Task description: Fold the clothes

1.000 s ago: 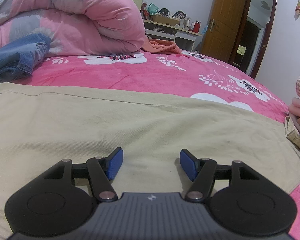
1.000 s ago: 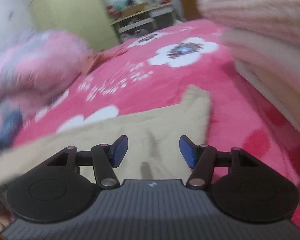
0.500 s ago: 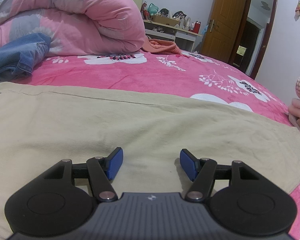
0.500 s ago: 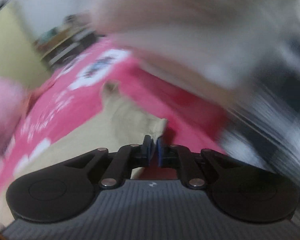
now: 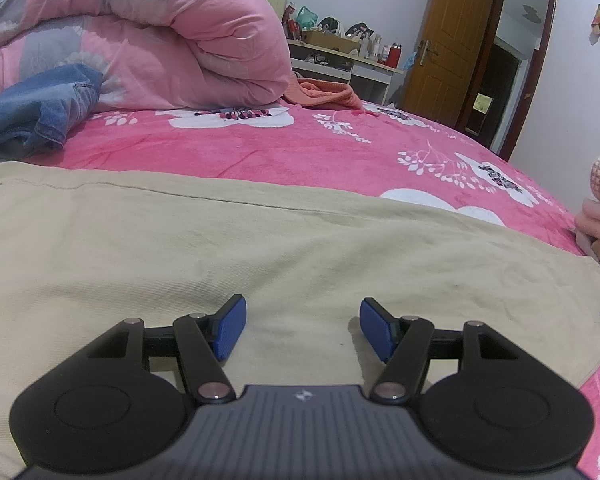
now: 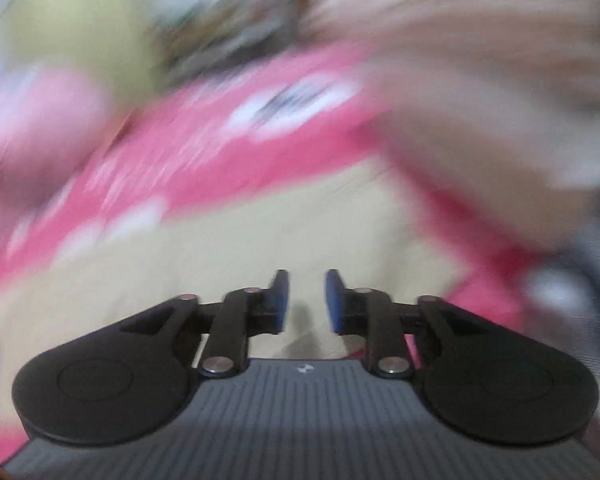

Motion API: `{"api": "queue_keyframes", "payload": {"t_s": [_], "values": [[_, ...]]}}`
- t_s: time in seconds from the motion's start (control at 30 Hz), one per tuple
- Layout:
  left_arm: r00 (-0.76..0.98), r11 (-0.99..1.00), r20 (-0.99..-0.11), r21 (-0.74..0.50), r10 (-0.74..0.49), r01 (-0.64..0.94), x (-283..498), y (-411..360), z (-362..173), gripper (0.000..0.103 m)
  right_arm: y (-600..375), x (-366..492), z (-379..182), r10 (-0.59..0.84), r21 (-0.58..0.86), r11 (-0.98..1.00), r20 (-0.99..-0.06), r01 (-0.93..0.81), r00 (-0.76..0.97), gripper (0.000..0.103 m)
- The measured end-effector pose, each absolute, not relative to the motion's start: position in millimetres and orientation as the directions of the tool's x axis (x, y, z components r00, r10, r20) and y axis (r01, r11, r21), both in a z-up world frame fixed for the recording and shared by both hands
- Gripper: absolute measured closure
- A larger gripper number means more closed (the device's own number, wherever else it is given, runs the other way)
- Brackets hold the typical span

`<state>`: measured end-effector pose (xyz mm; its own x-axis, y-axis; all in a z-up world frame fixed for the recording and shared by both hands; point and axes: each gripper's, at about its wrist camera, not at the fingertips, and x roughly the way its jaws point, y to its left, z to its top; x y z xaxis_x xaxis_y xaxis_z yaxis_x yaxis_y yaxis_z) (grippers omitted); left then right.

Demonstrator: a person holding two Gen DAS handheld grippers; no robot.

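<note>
Left wrist view, jaws wide over khaki garment (image 5: 260, 248), empty.

A home bedroom is seen here. A bed (image 5: 300, 156) is spread with a pink flowered sheet, and a thick pink quilt (image 5: 160, 36) is rolled up at its far side. Blue jeans (image 5: 32, 112) are left beside the quilt, and an orange garment (image 5: 324, 94) is dropped past its end. Against the far wall, a white shelf unit (image 5: 340, 68) is crowded with bottles and bags. A brown wooden door (image 5: 456, 40) is swung open onto a dark hallway.
</note>
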<state>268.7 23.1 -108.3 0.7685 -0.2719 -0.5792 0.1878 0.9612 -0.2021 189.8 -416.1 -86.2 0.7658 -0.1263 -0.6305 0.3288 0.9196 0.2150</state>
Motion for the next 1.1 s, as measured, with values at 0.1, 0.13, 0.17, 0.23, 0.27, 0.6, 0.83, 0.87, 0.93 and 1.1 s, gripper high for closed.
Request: {"api": "queue_keyframes", "payload": {"t_s": [0.1, 0.13, 0.17, 0.23, 0.27, 0.6, 0.83, 0.87, 0.93, 1.1], "values": [[0.767, 0.957, -0.576, -0.221, -0.282, 0.187, 268, 25, -108, 0.039, -438, 186, -99, -0.221, 0.197, 0.886, -0.617, 0.42, 0.755, 0.086], [0.767, 0.958, -0.576, -0.22, -0.282, 0.186, 268, 25, -108, 0.039, -453, 179, -100, -0.268, 0.214, 0.849, -0.615, 0.484, 0.742, 0.093], [0.767, 0.958, -0.576, -0.219, -0.281, 0.186, 268, 25, -108, 0.039, -467, 172, -101, -0.313, 0.231, 0.807, -0.613, 0.544, 0.725, 0.101], [0.767, 0.958, -0.576, -0.22, -0.281, 0.186, 268, 25, -108, 0.039, -470, 170, -97, -0.36, 0.179, 0.802, -0.616, 0.57, 0.701, 0.103], [0.767, 0.957, -0.576, -0.221, -0.282, 0.186, 268, 25, -108, 0.038, -461, 171, -93, -0.37, 0.137, 0.823, -0.606, 0.551, 0.704, 0.097], [0.764, 0.95, -0.571, -0.252, -0.3, 0.185, 269, 30, -108, 0.038, -455, 221, -95, -0.47, -0.08, 0.835, -0.616, 0.544, 0.631, 0.097], [0.761, 0.946, -0.569, -0.265, -0.311, 0.188, 269, 32, -108, 0.036, -401, 221, -80, -0.236, 0.004, 0.957, -0.573, 0.29, 0.785, 0.093], [0.76, 0.943, -0.566, -0.272, -0.318, 0.193, 269, 33, -108, 0.034, -402, 225, -83, -0.233, 0.0, 0.958, -0.581, 0.286, 0.78, 0.093], [0.759, 0.94, -0.563, -0.28, -0.327, 0.198, 268, 34, -108, 0.032, -405, 234, -88, -0.226, -0.008, 0.961, -0.597, 0.276, 0.77, 0.094], [0.757, 0.937, -0.562, -0.288, -0.333, 0.198, 269, 34, -107, 0.031, -419, 247, -89, -0.341, -0.065, 0.921, -0.613, 0.385, 0.713, 0.09]]}}
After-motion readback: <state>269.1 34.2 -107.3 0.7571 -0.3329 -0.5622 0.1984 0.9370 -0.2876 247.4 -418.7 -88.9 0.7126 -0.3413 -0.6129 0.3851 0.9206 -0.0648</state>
